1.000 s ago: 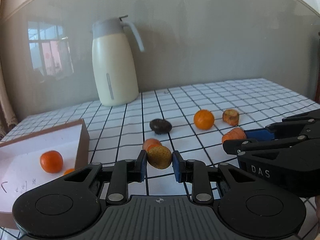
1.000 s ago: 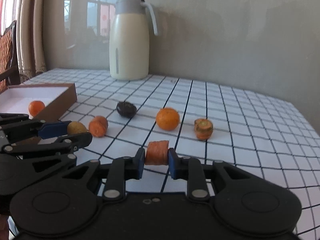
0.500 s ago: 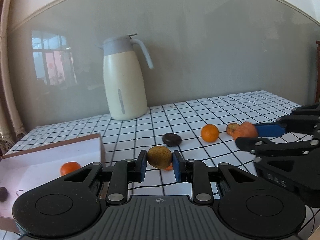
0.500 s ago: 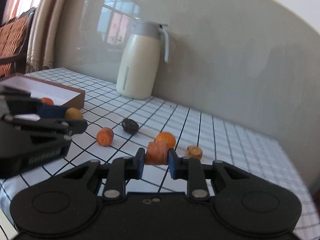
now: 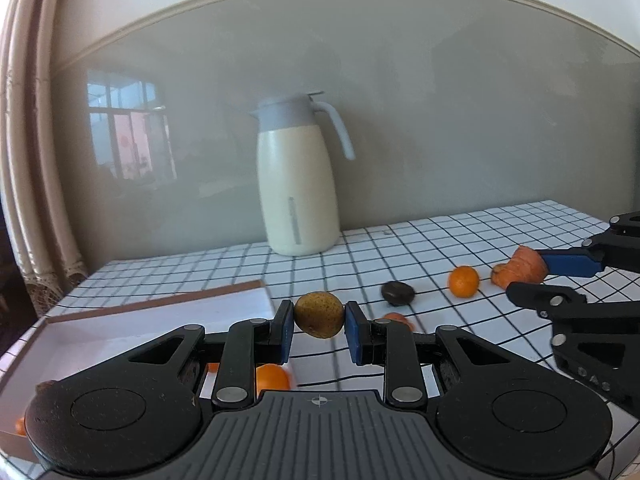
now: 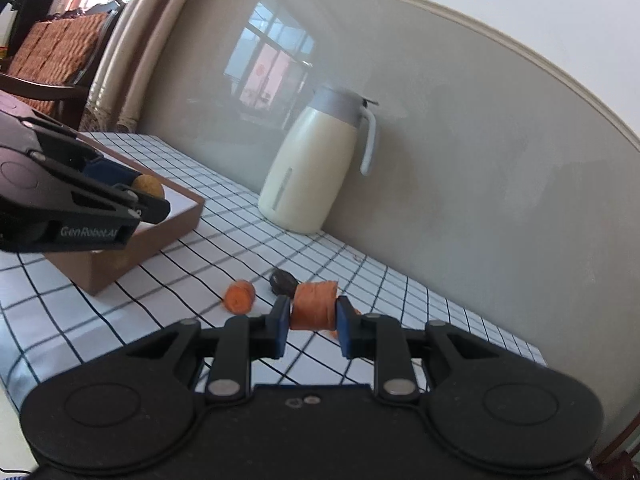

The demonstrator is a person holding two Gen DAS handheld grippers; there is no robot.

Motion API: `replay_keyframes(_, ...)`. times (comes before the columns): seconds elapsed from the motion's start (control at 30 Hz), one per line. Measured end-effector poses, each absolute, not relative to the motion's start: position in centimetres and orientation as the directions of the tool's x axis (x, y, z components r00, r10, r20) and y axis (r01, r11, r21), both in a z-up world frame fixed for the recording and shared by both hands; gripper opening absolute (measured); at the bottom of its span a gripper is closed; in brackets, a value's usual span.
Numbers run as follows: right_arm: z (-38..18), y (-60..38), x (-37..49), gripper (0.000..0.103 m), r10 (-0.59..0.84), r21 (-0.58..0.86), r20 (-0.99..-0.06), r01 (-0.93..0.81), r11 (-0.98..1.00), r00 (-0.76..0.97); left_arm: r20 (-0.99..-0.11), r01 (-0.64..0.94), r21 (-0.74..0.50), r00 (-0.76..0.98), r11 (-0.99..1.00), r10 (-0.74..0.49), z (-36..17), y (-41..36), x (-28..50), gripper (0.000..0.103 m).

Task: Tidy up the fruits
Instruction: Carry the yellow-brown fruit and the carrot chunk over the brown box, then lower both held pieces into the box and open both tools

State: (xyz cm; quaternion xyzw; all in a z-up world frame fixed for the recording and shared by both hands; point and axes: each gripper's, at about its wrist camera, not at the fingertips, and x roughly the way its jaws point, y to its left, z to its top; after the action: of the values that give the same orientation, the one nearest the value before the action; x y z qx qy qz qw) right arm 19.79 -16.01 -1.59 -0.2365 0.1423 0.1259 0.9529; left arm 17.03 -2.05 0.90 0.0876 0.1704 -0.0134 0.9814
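The left gripper (image 5: pixel 319 319) squeezes a brown-yellow fruit (image 5: pixel 319 314) near the box (image 5: pixel 160 312). The right gripper (image 6: pixel 312 312) squeezes a carrot piece (image 6: pixel 313 305) above the table (image 6: pixel 180 248).

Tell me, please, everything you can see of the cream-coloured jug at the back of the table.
The jug is tall, cream-bodied and glossy, with a grey lid, a spout and a curved grey handle on its right. A slim grey strip runs down its front. It stands upright on the checked tablecloth, close against the wall; nothing else touches it.
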Motion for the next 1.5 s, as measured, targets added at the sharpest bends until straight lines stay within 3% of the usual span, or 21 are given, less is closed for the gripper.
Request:
replay_keyframes(0.6,-0.5,-9.2,18.6,0.016,0.321,-0.429,-0.293,-0.424,0.798,0.901,-0.307,-0.071,0.181,0.943,0.981,0.125,1.5,4.4,15.3,0.027)
replay_keyframes(1.5,0.1,-3.1,19.7,0.016,0.452,-0.275,-0.309,-0.534,0.800,0.837,-0.305,-0.235,0.139,0.914,0.962,0.267,0.9,12.7,12.9,0.028)
